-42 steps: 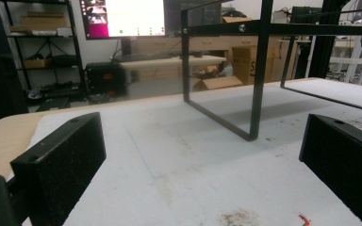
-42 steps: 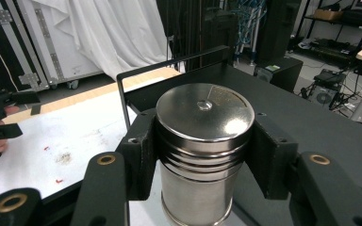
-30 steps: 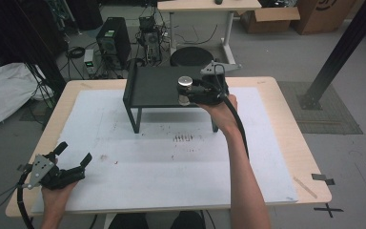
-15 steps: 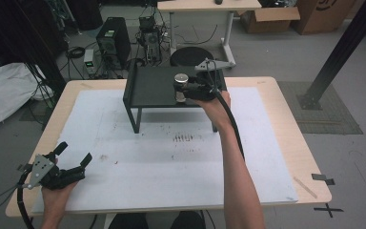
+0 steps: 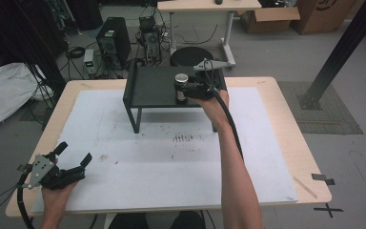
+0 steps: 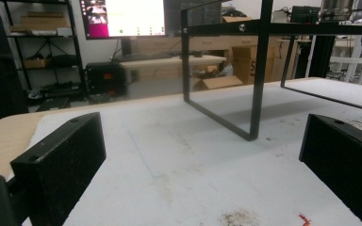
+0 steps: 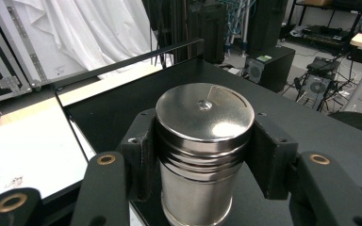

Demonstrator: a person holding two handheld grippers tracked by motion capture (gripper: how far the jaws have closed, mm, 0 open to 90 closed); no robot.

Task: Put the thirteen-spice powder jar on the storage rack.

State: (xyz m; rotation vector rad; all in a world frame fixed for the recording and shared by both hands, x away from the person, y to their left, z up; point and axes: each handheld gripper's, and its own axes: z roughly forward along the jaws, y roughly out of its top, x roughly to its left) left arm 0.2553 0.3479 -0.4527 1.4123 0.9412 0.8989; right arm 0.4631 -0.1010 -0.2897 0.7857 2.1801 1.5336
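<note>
The right tool has carried the shiny cylindrical steel canister a little further left across the raised black metal shelf over the past second. Its jaws are clamped on the canister's sides, so this looks like placement on the shelf, release not yet made. The right gripper view shows both pads pressed against the ribbed upper wall under the lid. The left tool rests at the near-left of the white-covered bench, jaws wide apart and empty.
</note>
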